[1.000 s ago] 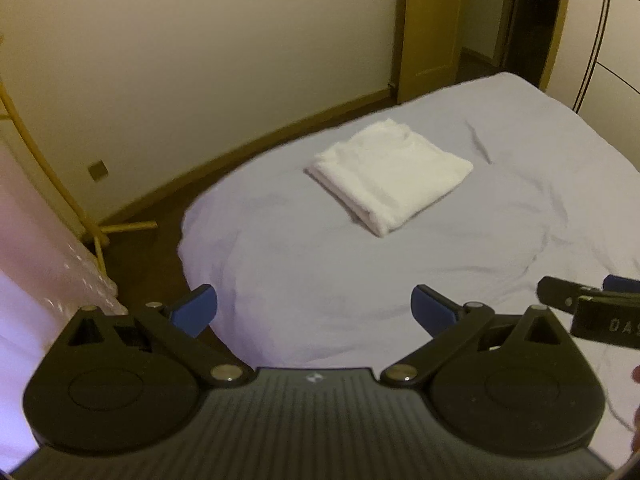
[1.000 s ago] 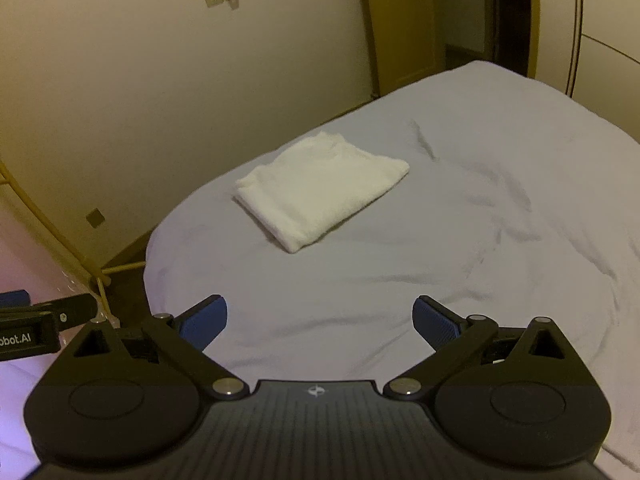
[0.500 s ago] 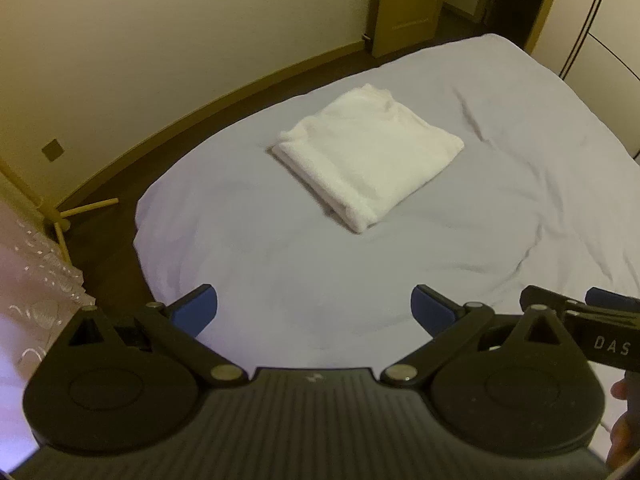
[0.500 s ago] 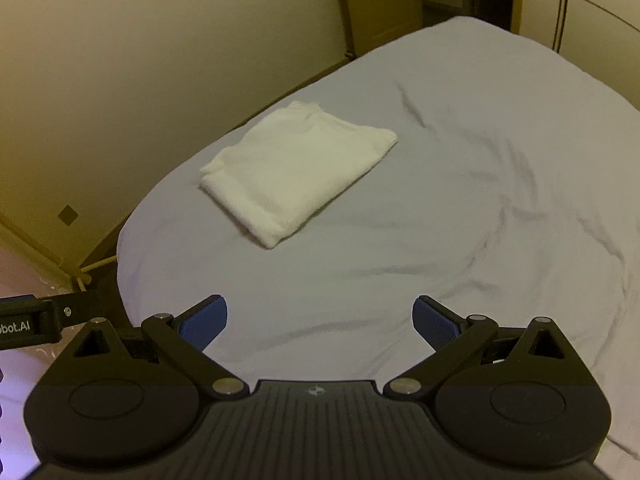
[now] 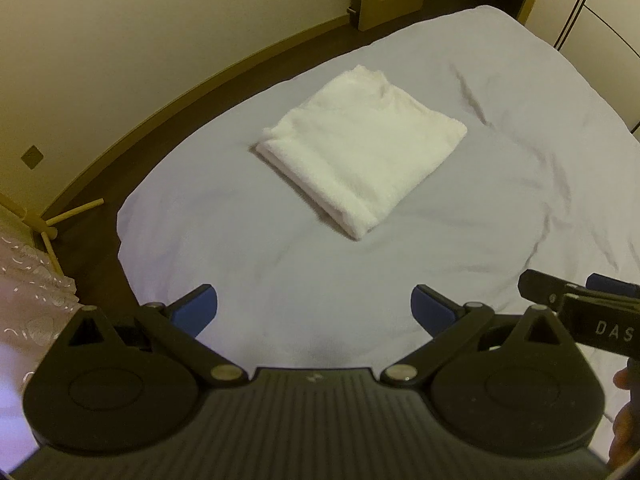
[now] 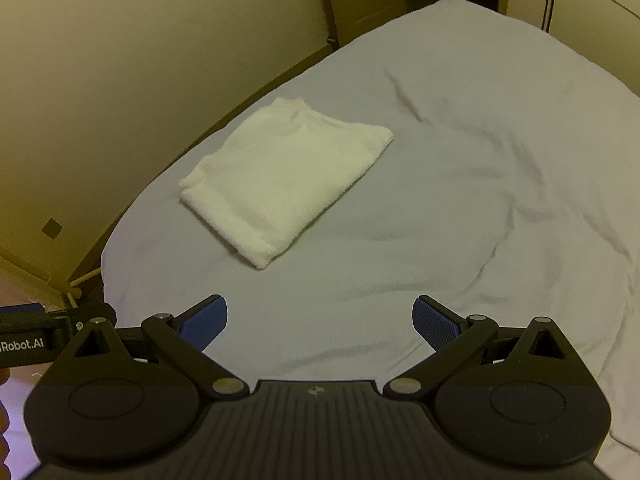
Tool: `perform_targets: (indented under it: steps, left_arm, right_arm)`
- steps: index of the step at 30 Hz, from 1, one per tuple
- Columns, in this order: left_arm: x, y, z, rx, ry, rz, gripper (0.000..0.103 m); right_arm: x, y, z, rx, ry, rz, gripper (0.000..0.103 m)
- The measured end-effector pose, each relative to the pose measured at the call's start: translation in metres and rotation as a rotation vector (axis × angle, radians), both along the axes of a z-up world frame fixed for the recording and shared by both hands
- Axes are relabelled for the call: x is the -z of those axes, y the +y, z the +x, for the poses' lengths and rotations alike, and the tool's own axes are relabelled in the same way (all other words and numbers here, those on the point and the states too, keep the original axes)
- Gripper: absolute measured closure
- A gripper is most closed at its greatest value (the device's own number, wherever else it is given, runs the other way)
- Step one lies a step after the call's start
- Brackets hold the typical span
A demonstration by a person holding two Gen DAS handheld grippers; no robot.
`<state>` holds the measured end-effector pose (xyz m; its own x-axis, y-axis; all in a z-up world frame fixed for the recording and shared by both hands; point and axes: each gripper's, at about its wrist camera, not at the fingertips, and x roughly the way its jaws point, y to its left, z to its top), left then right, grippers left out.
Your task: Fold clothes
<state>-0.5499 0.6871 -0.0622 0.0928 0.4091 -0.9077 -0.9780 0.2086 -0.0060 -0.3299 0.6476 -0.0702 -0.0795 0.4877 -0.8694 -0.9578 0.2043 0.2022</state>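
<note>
Nearest, the left gripper (image 5: 314, 308) and right gripper (image 6: 320, 318) hover side by side over the bed's (image 5: 280, 272) near edge, jaws spread wide, holding nothing. Farther off, the white garment (image 5: 360, 156) lies as a folded, seemingly neat rectangle; no other clothes show.

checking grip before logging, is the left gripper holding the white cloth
No, the left gripper is open and empty, well short of the folded white cloth lying on the bed.

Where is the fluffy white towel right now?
The folded white terry towel lies flat on the pale grey bedsheet, near the bed edge closest to the cream wall, ahead of both open tools and touching neither.
</note>
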Motion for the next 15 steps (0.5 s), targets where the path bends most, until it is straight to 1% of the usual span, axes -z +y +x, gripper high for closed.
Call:
perform_targets:
  steps: [6,15]
  left_arm:
    - [0.007,0.018,0.006,0.032,0.013,-0.008,0.001]
    - [0.014,0.038,0.009,0.047,-0.007,-0.031,0.001]
  right_arm:
    - [0.008,0.016,0.000,0.015,0.005,-0.026,0.001]
    - [0.017,0.034,0.000,0.041,0.001,-0.040,0.001]
